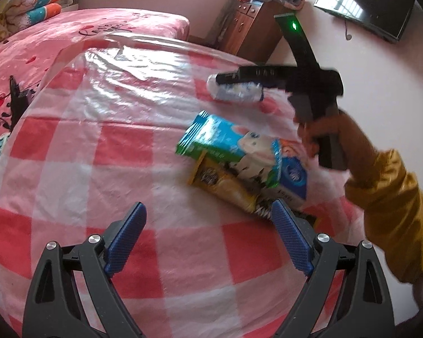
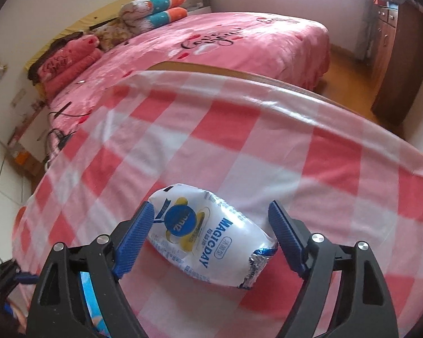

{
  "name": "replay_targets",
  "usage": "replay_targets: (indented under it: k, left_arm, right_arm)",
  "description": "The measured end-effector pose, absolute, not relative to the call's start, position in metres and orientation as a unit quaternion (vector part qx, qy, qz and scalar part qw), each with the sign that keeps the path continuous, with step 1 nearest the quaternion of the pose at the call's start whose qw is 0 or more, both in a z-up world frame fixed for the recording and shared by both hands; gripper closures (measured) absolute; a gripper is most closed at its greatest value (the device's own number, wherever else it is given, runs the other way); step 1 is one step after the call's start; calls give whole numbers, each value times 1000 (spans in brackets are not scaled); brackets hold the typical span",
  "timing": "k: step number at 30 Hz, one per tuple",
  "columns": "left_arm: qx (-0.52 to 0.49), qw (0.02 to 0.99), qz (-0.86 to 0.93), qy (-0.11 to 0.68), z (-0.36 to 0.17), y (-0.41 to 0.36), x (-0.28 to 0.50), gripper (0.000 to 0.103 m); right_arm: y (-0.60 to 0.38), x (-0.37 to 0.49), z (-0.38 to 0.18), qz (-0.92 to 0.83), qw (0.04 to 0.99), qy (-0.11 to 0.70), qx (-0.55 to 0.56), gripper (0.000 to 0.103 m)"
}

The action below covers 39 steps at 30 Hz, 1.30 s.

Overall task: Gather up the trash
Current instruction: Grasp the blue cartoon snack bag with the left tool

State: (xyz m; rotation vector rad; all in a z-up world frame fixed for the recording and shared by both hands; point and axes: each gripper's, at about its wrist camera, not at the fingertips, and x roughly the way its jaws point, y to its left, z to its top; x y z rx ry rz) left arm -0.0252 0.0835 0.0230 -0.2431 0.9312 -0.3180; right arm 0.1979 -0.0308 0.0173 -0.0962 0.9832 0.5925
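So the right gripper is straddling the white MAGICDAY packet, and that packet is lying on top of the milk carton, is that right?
Not quite. The right gripper does straddle the white MAGICDAY packet, but the packet lies directly on the checked tablecloth, not on the milk carton. The left wrist view shows the packet apart from the carton, farther up the table; the right wrist view shows cloth beneath it.

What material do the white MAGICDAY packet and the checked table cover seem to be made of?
The white MAGICDAY packet looks like thin glossy plastic film with a foil inside: its torn end shows crinkled silver. The checked table cover seems to be thin plastic sheeting, not cloth: it shines under the window light and lies in fine, sharp wrinkles. Neither can be confirmed by look alone.
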Motion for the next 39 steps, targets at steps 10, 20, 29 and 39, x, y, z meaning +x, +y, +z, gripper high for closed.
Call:
replay_targets:
  k: [10,20,29,39]
  left_arm:
    - [-127,878,-142,440,30,58,11,13]
    - [-71,886,-112,445,27,28,34,13]
    - [-63,886,-65,454,20,36,53,17]
    - [-103,878,-97,458,18,55,45,51]
  right_arm:
    - [-35,145,17,309,822,475,-53,23]
    - [-82,111,17,257,832,490,-25,23]
    - [-96,111,22,228,858,459,-23,15]
    - [-50,117,17,256,852,445,-103,12]
